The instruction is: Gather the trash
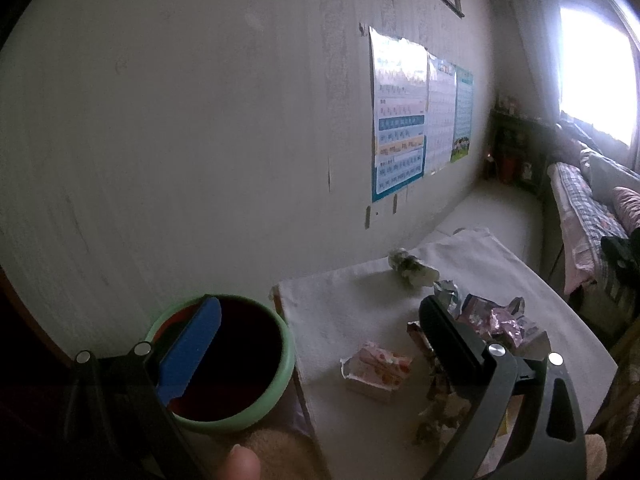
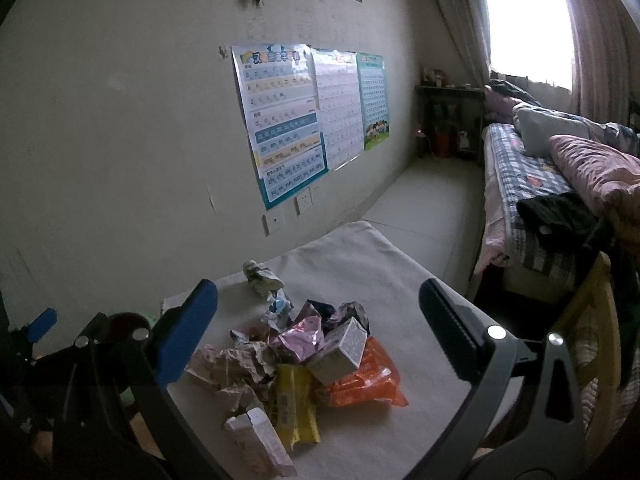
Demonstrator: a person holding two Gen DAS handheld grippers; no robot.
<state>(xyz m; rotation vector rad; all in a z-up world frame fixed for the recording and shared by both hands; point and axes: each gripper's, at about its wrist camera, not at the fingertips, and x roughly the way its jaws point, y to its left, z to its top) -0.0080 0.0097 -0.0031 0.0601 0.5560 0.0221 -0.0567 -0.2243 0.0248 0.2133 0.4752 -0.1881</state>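
Note:
A heap of trash (image 2: 304, 356) lies on a white cloth-covered table (image 2: 360, 260): crumpled paper, foil wrappers, a yellow wrapper (image 2: 294, 404), an orange bag (image 2: 368, 380) and small boxes. A crumpled ball (image 2: 260, 276) lies apart, nearer the wall. My right gripper (image 2: 320, 320) hangs open above the heap, holding nothing. In the left wrist view my left gripper (image 1: 320, 328) is open too, its blue finger over a green-rimmed bin (image 1: 224, 360) beside the table's left edge. A pink-and-white carton (image 1: 376, 368) lies between its fingers, untouched.
The wall with taped posters (image 2: 304, 120) runs close along the table's far side. A bed (image 2: 540, 184) with checked bedding stands to the right, with pale floor (image 2: 424, 200) between it and the wall. A bright window (image 2: 528, 20) is beyond. A fingertip (image 1: 242, 462) shows at the bottom edge.

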